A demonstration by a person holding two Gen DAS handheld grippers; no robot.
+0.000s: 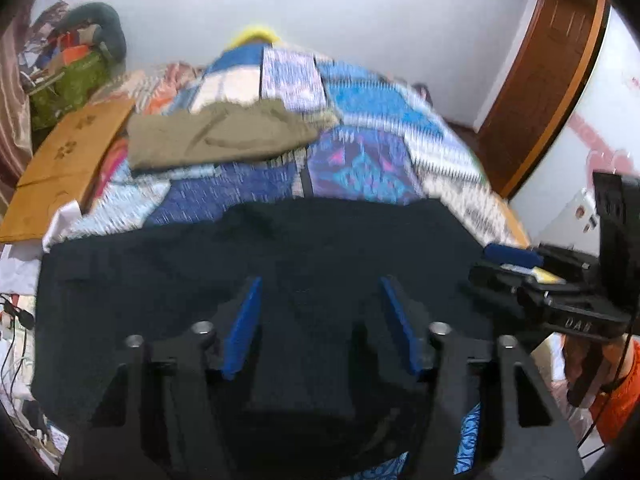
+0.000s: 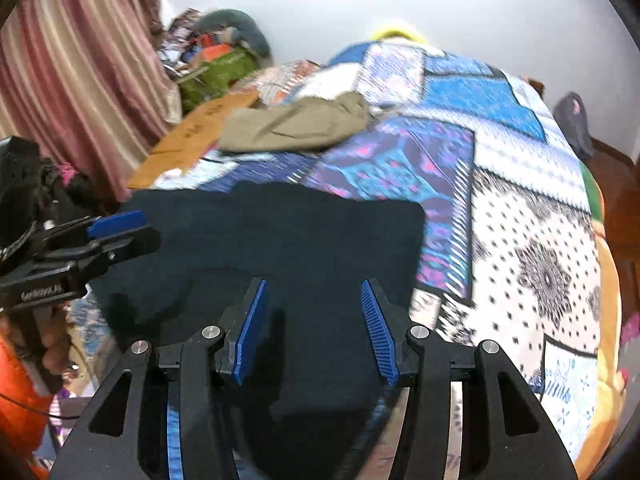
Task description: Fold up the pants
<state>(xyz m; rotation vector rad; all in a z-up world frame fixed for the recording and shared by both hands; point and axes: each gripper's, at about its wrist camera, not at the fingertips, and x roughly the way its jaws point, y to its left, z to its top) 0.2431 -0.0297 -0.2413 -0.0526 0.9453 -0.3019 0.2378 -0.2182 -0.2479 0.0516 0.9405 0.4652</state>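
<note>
Dark navy pants [image 1: 260, 264] lie flat as a broad folded panel on the near part of a patchwork quilt [image 1: 380, 152]. In the left wrist view my left gripper [image 1: 320, 280] hovers over the pants, its blue pads [image 1: 244, 320] apart with no cloth pinched between them. My right gripper [image 1: 516, 264] comes in from the right beside the pants' edge. In the right wrist view my right gripper [image 2: 313, 283] stands open over the same pants [image 2: 280, 232], near their right edge. My left gripper [image 2: 116, 228] shows at the left.
Folded olive pants [image 1: 216, 136] lie farther back on the quilt, next to a flat cardboard sheet [image 1: 68, 160]. A green bag [image 1: 68, 84] and clutter fill the back left corner by a pink curtain [image 2: 80, 72]. A wooden door [image 1: 552, 60] stands at the right.
</note>
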